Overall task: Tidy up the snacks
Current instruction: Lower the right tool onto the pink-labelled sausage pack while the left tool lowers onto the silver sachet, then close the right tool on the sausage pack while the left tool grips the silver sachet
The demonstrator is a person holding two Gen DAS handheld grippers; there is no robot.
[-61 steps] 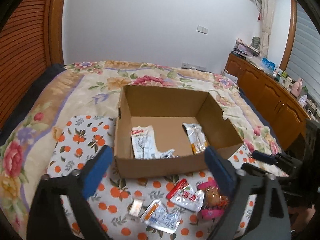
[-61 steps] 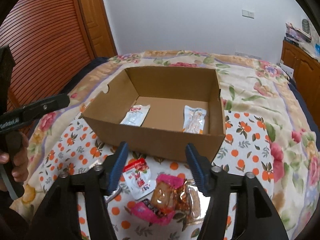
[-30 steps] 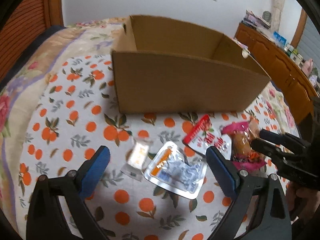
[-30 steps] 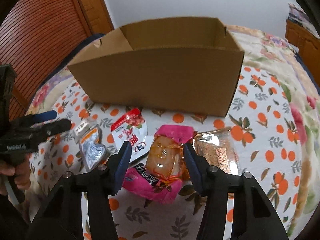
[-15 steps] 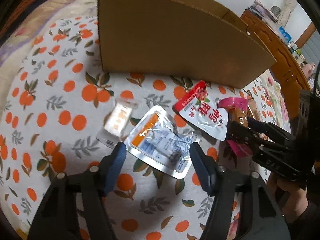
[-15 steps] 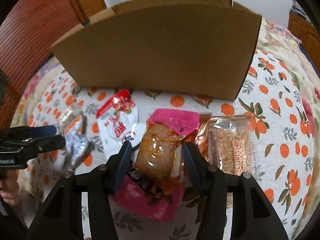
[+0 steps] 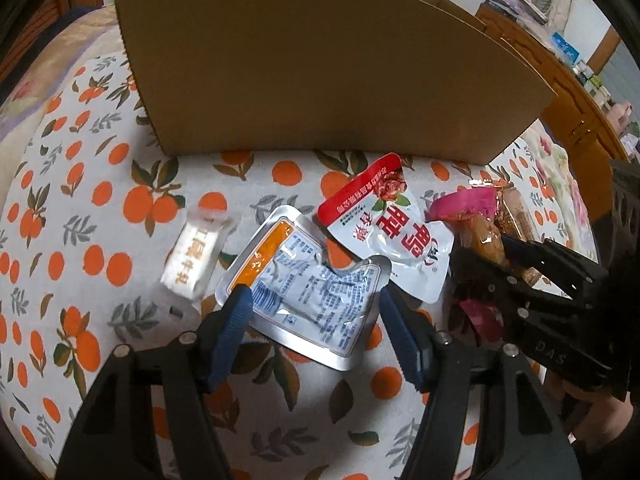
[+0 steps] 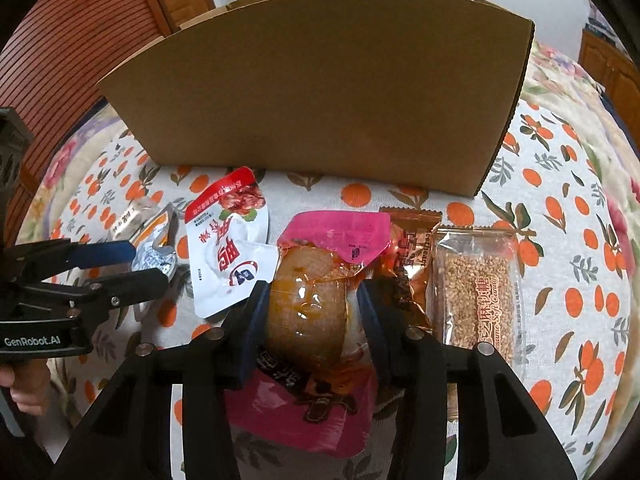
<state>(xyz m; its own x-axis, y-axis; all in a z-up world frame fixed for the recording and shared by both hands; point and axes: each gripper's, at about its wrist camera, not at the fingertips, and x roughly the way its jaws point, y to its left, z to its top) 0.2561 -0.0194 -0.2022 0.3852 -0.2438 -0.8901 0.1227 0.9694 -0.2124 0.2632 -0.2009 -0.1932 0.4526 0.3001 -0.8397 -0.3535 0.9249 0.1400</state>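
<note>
Snacks lie in a loose row on the orange-print cloth (image 7: 100,216) spread over the bed, just in front of the cardboard box (image 7: 320,76), whose tall near wall hides its inside from both views. The silver foil pouch (image 7: 308,292) lies flat with its long axis slanting from near right to far left, its orange band at the far-left end; the left tool (image 7: 314,300) straddles its near edge with blue fingers apart, one at each side. The pink-wrapped snack (image 8: 316,304) points its long axis away toward the box, and the right tool (image 8: 310,308) sits over its middle, pads close against both sides, though whether they press it I cannot tell. Beside it lie a red-and-white pouch (image 8: 228,248), a sesame candy bar (image 8: 478,292), an orange wrapper (image 8: 412,256) and a small white packet (image 7: 196,256). Two seconds ago both tools were held high, looking down at two packets inside the box; both have since dropped to the cloth and narrowed.
</note>
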